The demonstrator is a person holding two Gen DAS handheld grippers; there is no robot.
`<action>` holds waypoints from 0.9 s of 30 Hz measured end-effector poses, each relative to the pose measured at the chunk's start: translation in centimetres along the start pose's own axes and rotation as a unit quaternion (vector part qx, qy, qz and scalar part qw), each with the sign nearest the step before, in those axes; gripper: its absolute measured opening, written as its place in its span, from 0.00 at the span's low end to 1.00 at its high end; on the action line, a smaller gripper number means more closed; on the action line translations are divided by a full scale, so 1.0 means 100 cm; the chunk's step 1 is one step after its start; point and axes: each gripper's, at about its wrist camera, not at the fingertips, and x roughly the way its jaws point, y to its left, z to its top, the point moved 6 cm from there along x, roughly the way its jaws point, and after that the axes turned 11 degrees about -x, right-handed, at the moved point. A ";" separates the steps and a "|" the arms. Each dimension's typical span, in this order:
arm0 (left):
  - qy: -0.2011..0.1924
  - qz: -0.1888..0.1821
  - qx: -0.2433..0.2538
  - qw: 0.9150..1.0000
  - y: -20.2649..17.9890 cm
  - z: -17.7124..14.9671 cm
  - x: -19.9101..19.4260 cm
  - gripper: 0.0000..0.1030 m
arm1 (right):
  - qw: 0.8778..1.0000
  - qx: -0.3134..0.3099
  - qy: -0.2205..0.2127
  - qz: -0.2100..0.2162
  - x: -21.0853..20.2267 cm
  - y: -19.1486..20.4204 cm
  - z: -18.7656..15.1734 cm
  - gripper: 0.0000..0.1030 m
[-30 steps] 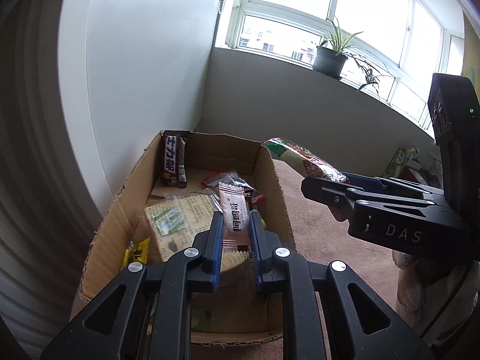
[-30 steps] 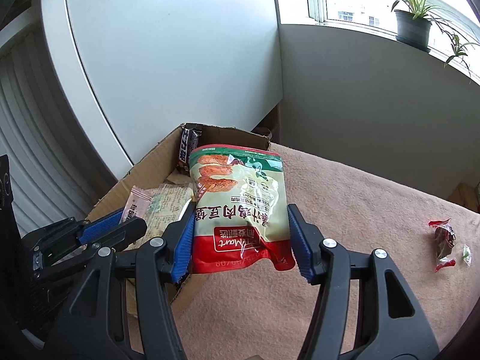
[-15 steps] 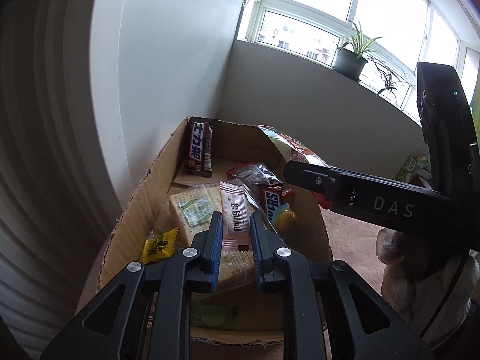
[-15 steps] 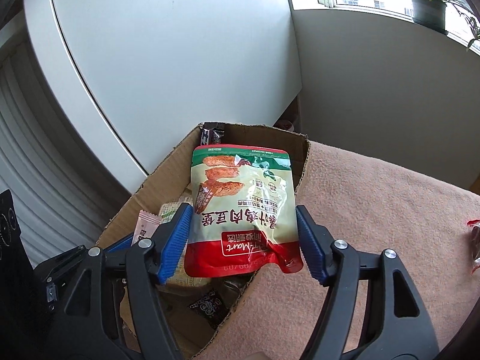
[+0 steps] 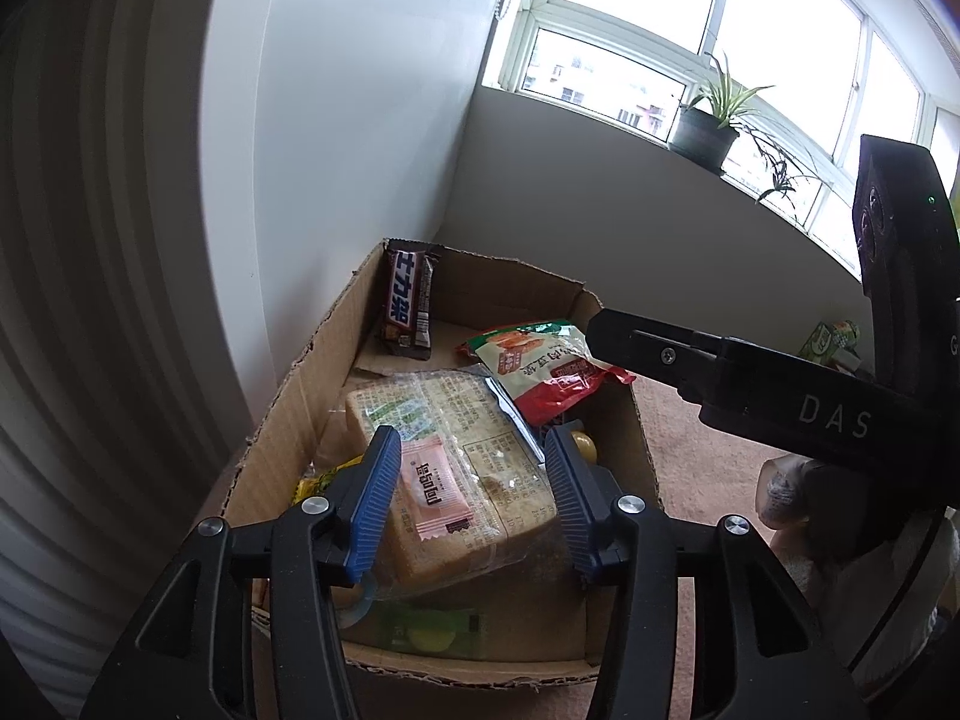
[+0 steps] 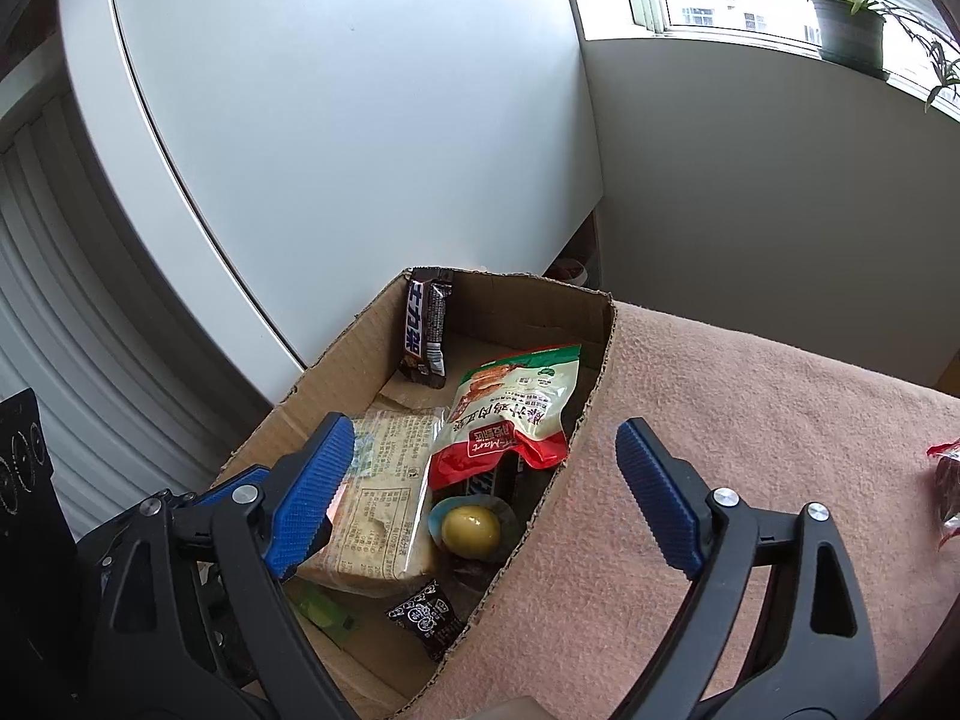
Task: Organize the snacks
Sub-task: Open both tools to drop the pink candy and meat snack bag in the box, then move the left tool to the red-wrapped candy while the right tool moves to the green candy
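A cardboard box (image 5: 282,420) (image 6: 594,312) holds several snacks. My left gripper (image 5: 474,501) is open above it. A pink wafer packet (image 5: 432,489) lies loose on a wrapped bread loaf (image 5: 480,414) (image 6: 378,510) between the fingers. My right gripper (image 6: 480,492) is open and empty over the box's right wall. The red-green snack pouch (image 6: 510,414) (image 5: 540,369) lies in the box. A dark chocolate bar (image 5: 408,303) (image 6: 426,327) leans in the far corner. A yellow ball-shaped sweet (image 6: 471,531) lies by the right wall.
A pinkish cloth (image 6: 750,450) covers the table right of the box. A red-wrapped snack (image 6: 948,480) lies at the far right edge. A white cabinet panel (image 6: 360,120) stands behind the box. A potted plant (image 5: 702,132) sits on the windowsill. A green carton (image 5: 831,339) stands far right.
Both grippers have opened. The pink wafer packet dropped from the left onto the bread loaf. The red-green pouch dropped from the right into the box.
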 end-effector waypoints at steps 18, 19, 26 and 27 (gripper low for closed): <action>-0.001 -0.039 0.024 0.999 -0.077 -0.007 0.001 0.52 | 0.994 0.033 -0.027 -0.097 -0.097 -0.117 -0.029 0.89; 0.002 -0.044 0.028 0.999 -0.085 -0.008 0.003 0.52 | 0.993 0.038 -0.028 -0.105 -0.103 -0.128 -0.032 0.89; 0.017 -0.074 0.052 0.996 -0.143 -0.025 0.013 0.52 | 0.986 0.100 -0.030 -0.132 -0.144 -0.216 -0.065 0.89; 0.022 -0.079 0.054 0.995 -0.152 -0.027 0.015 0.52 | 0.985 0.107 -0.028 -0.133 -0.149 -0.227 -0.070 0.89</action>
